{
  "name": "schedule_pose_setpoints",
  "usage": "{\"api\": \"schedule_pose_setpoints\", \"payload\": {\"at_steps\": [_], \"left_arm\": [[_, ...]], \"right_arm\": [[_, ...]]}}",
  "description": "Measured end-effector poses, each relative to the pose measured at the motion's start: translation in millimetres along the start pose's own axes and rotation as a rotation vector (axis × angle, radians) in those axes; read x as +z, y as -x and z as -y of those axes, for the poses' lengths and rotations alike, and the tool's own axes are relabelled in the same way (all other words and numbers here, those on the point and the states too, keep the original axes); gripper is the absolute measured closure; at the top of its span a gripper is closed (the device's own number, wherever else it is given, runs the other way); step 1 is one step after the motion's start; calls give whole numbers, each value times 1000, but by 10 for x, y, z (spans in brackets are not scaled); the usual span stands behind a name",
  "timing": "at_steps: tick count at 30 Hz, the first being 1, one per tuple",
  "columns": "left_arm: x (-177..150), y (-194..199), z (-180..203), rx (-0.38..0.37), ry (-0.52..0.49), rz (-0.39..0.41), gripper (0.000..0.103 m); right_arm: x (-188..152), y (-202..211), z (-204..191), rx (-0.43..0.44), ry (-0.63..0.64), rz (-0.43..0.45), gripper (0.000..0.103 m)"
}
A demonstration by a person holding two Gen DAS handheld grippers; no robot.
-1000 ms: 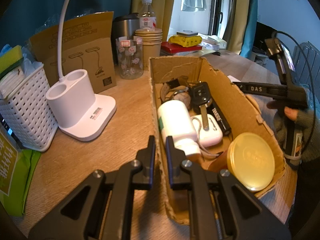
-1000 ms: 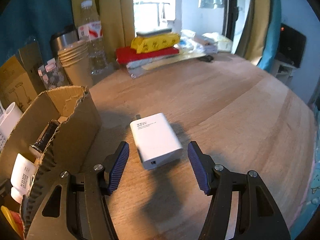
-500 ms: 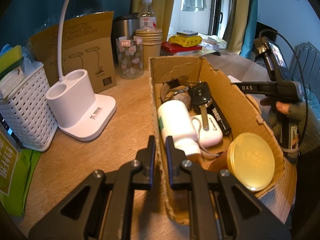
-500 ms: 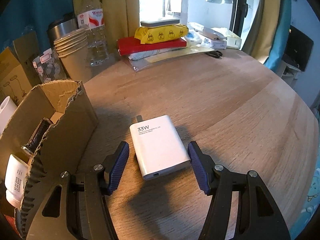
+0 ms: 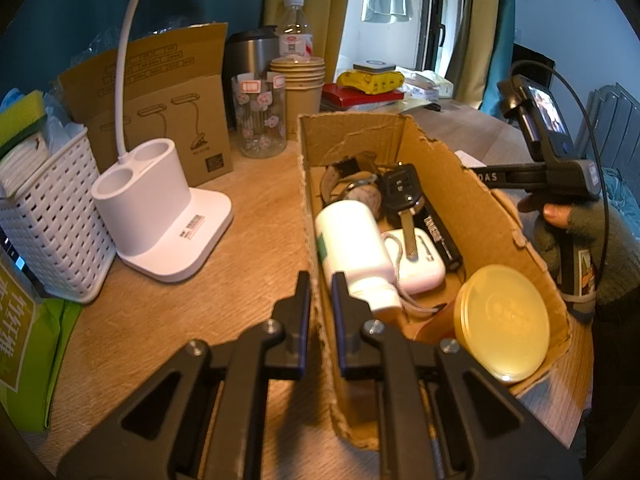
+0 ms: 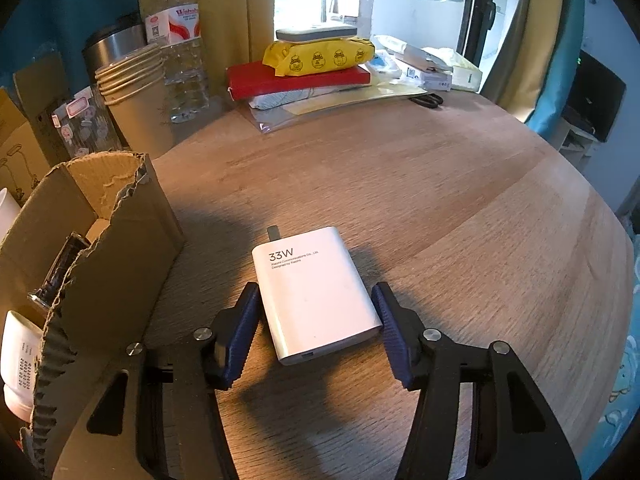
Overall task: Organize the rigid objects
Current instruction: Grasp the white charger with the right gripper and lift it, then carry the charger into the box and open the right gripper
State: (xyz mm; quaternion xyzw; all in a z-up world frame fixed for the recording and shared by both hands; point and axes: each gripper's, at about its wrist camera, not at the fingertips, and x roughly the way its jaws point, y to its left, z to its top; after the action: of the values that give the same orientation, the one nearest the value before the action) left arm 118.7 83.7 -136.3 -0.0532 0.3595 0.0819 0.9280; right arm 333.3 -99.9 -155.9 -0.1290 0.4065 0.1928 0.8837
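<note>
You're at the pick-up step: your right claw (image 6: 314, 326) straddles the white charger (image 6: 314, 292), which lies flat on the wooden worktop (image 6: 440, 200) just beside the cardboard box (image 6: 120, 248). Its jaws are closing, the charger between them, but the ribbed blue pads (image 6: 240, 336) aren't pressing on its sides yet. Your left claw (image 5: 320, 312) is clamped shut on the box's torn near wall, 1 finger inside and 1 outside, steadying it.

Next, I'd judge, you need a square squeeze on the charger's smooth, rounded plastic sides, then a lift over the ragged corrugated edge.

The box already holds a white bottle (image 5: 352, 248), a car key (image 5: 402, 196), a watch (image 5: 352, 184), a white case (image 5: 420, 264) and a jar with a yellow lid (image 5: 500, 320), all hard, so pick a free gap
</note>
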Motion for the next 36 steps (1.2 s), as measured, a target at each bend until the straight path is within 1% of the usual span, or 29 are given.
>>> {"api": "schedule_pose_setpoints", "payload": {"at_steps": [5, 11, 22, 29, 36], "left_arm": [[1, -1, -1, 0, 0, 0, 92], [0, 0, 2, 0, 0, 0, 92], [1, -2, -2, 0, 0, 0, 92], [2, -3, -2, 0, 0, 0, 92], [1, -2, -1, 0, 0, 0, 92]], "right_arm": [[-6, 75, 9, -29, -8, 38, 46], [-20, 160, 10, -30, -21, 75, 48], [-51, 407, 5, -4, -49, 157, 51], [-55, 493, -47, 3, -40, 178, 51], [-10, 714, -111, 23, -34, 221, 51]]}}
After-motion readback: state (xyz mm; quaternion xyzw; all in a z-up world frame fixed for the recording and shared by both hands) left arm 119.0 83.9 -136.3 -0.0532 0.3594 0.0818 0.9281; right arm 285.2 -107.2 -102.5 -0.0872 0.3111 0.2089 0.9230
